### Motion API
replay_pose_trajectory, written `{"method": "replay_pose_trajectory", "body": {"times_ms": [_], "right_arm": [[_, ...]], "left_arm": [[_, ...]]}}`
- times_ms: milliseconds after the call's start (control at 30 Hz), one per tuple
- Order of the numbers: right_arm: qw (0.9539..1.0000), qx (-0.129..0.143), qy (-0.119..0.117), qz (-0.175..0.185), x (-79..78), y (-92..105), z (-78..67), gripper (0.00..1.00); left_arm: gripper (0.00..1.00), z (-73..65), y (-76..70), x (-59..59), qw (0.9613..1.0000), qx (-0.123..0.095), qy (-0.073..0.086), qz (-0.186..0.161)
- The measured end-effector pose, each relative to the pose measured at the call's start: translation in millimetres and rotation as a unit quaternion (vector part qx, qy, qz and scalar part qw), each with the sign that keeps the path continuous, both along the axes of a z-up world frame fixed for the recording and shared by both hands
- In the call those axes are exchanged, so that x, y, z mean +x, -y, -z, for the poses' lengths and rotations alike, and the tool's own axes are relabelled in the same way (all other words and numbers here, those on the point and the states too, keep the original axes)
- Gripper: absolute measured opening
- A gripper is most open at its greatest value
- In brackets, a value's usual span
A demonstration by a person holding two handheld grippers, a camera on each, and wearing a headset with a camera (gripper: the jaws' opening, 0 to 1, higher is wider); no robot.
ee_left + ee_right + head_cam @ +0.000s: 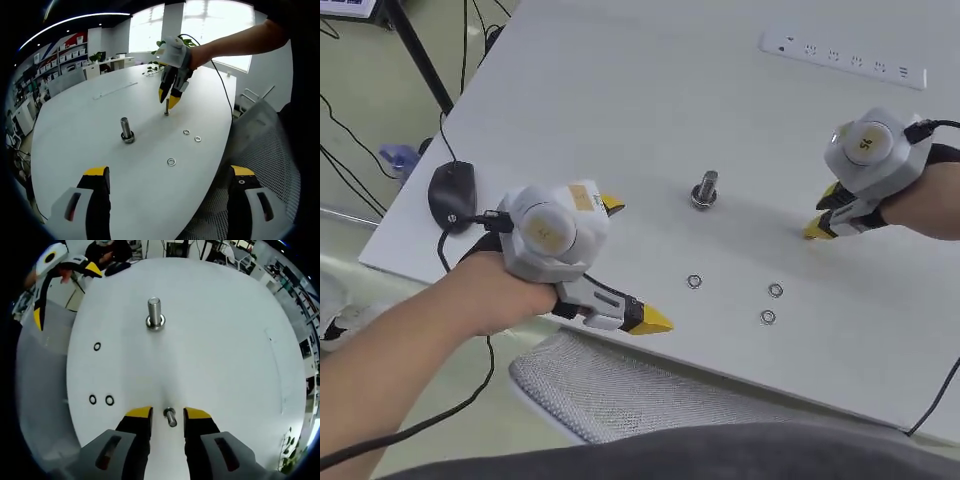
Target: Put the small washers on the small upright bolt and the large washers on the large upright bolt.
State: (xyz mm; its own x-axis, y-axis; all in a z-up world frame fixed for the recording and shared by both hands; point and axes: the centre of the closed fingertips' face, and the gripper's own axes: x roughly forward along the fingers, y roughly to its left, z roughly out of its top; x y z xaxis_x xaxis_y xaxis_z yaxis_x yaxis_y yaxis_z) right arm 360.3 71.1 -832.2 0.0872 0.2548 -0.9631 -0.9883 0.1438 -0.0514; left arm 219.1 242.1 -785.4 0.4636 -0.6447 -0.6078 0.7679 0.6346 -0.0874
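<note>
Nearest us, our left gripper [632,262] gapes wide and empty, ready for the three small steel ring washers [694,281]. Our right gripper [167,413] holds nothing we can see, its barely parted jaws flanking the small silver upright bolt [170,417].

I'm looking at a broad white oval tabletop [620,100]. In the head view a long white power strip [843,58] lies on it at upper right and a black computer mouse [451,195] at its left edge. A grey mesh chair [610,390] sits bottom centre, over pale greenish floor [360,130]. In the left gripper view, bright windows [210,25] span the top and office shelving [62,52] stands upper left.
</note>
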Motion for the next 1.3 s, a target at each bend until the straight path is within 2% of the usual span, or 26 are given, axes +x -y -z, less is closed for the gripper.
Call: {"method": "replay_pose_trajectory", "body": {"times_ms": [233, 333, 367, 633, 967, 1300], "right_arm": [[0.9999, 0.008, 0.003, -0.014, -16.3, -4.4, -11.1, 0.26], [0.9993, 0.002, 0.006, -0.036, -21.6, -4.3, -10.3, 0.26], [0.9992, 0.003, 0.004, -0.04, -18.3, -4.8, -8.8, 0.26], [0.998, 0.018, -0.014, -0.059, -51.5, -13.4, -9.1, 0.29], [0.997, 0.021, -0.029, -0.069, -85.7, -16.1, 4.6, 0.29], [0.9967, 0.017, -0.025, -0.075, -94.2, -16.5, 23.8, 0.28]], "left_arm": [[0.96, -2.3, -1.7, -0.7, 1.0, 0.005, 0.002, 0.005], [0.96, -3.1, -0.9, -1.5, 1.0, 0.003, 0.005, 0.007], [0.96, -3.2, -0.6, -2.2, 1.0, 0.003, 0.004, 0.007], [0.95, -3.6, -1.2, -3.7, 1.0, 0.002, 0.005, 0.007], [0.94, -2.8, -0.9, -7.0, 0.9999, 0.005, 0.006, 0.007], [0.93, 0.2, 0.4, -9.0, 0.9999, 0.01, 0.006, 0.007]]}}
